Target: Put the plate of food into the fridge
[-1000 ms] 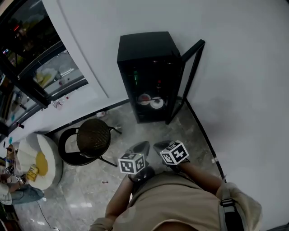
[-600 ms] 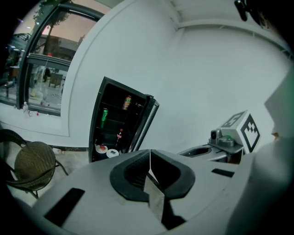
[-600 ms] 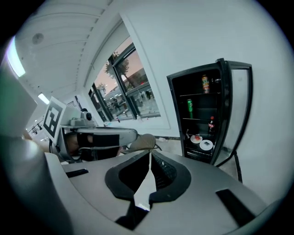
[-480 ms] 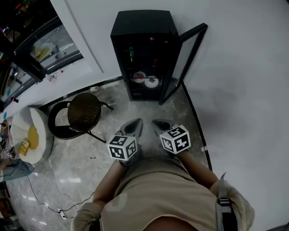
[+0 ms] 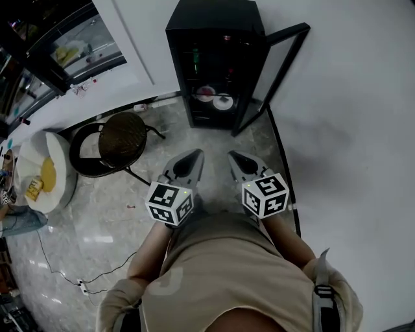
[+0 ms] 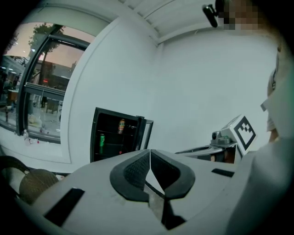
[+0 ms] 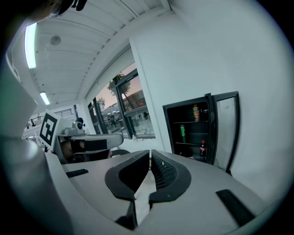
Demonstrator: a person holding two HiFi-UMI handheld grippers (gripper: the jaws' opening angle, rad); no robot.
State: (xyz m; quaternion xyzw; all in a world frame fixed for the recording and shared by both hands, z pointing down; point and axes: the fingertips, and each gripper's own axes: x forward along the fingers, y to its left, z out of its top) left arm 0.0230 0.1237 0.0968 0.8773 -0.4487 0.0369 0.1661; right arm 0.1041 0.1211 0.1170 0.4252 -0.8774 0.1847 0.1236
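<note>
Looks like a shopfront or lounge: black glass-door fridge holding drinks against a white wall, polished marble floor, big street-facing windows, round chair, small white table.

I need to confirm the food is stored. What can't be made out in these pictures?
1. Food on the plates inside the fridge: too small and dark in the head view.
2. The plates' shelf: covered by the left gripper and the right gripper in their own views.
3. Items on the white table: tiny, near the head view's left edge.
</note>
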